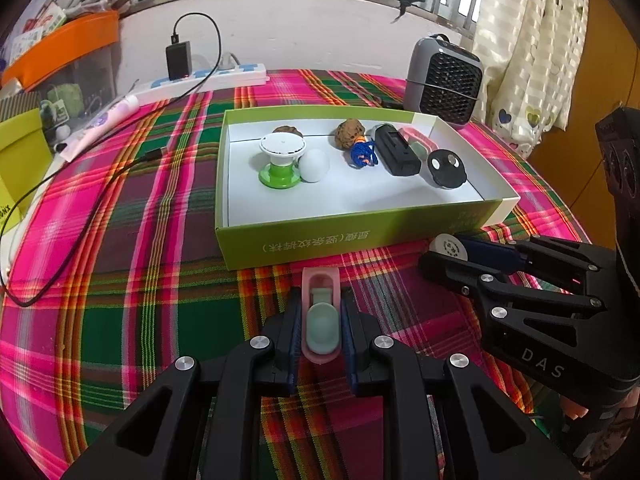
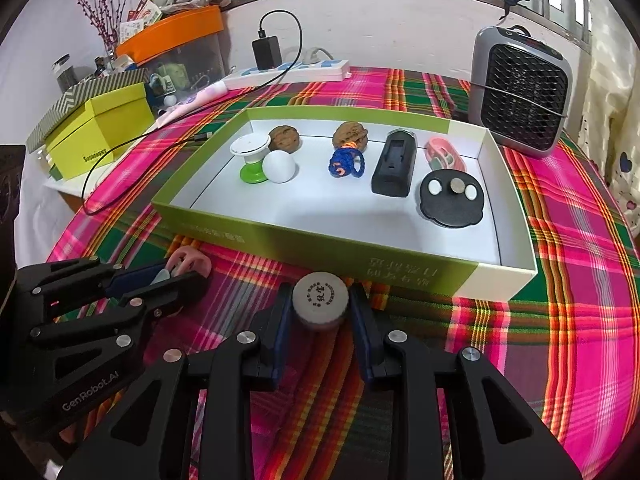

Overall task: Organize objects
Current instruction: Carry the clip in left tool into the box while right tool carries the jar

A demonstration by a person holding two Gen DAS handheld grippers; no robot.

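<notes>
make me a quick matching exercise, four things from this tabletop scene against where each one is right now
Things:
1. pink clip
2. round cap
3. white ball
4. small heater

Places:
A. behind the box, on the cloth
B. between the right gripper's fingers
C. in the box, beside the green stand
D. between the left gripper's fingers

Pairs: 1-D, 2-B, 3-C, 4-A

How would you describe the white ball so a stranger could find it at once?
Start at the green-sided box on the plaid cloth. At its left end stands a green-footed white stand. The white ball touches its right side: smooth, plain, the only sphere there, unlike the wrinkled brown walnut behind.
</notes>
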